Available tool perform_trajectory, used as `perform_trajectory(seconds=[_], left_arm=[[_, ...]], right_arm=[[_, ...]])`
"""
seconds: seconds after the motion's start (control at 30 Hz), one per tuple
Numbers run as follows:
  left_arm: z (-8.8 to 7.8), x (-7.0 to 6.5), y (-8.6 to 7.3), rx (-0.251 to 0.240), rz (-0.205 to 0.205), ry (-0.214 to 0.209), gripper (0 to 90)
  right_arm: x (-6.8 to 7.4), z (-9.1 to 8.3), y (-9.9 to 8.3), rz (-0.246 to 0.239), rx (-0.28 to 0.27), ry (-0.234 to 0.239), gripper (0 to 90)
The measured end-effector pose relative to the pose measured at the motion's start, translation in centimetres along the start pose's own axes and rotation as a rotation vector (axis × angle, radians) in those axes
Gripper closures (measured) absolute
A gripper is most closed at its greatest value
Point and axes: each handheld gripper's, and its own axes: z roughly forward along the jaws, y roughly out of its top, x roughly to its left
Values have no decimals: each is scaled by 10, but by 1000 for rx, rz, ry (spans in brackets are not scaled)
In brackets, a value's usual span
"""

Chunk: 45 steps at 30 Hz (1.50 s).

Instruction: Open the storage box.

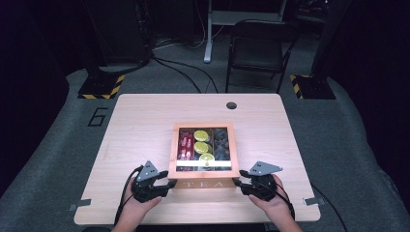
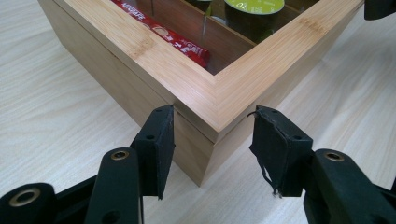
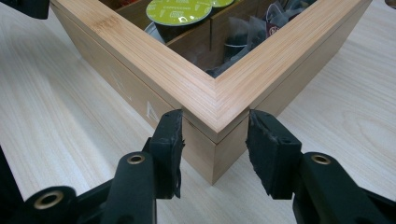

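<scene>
Gripping the tea box [image 1: 203, 174] by its near corners: left gripper [image 2: 212, 140] and right gripper [image 3: 215, 140] jaws pinch one corner each. Lid closed, box on desk [image 1: 140, 121]. Lifting or moving remains, apparently.

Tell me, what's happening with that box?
A person holds a gripper in each hand at a wooden tea box on the table. The left gripper straddles its near left corner, the right gripper its near right corner. The glass lid is down; inside lie red packets and green-topped pods.
</scene>
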Motion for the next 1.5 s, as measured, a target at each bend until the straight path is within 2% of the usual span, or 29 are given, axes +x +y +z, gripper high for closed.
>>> perform_trajectory(seconds=[0.2, 0.3, 0.77, 0.87, 0.97, 1.03, 1.17, 1.23, 1.33, 1.37, 1.5], left_arm=[[1, 0, 0, 10, -5, -10, 483], [3, 0, 0, 16, 4, -8, 483], [3, -2, 1, 19, 20, 9, 479], [3, -3, 1, 6, 10, 12, 479], [3, -4, 3, -1, 28, 28, 482], [4, -5, 3, -4, 38, 45, 481], [3, -6, 5, -11, 34, 41, 480], [2, -6, 5, -33, 25, 48, 479], [1, -6, 6, -30, 27, 44, 476], [2, -7, 6, -37, 25, 57, 475], [2, -7, 7, -34, 31, 61, 472]], right_arm=[[0, 4, -2, -2, 16, 4, 557], [-1, 5, -1, -26, 22, 4, 545], [0, 5, 0, -19, 22, 0, 544], [1, 5, 0, -13, 20, -7, 549], [1, 4, 1, -9, 5, -5, 556], [0, 4, 2, -23, 2, -11, 555], [1, 3, 4, -23, -8, -13, 555], [1, 2, 4, -16, -21, -13, 555], [1, 1, 5, -12, -27, -15, 555], [1, 1, 5, -8, -27, -16, 555], [1, 1, 5, -12, -26, -16, 556]])
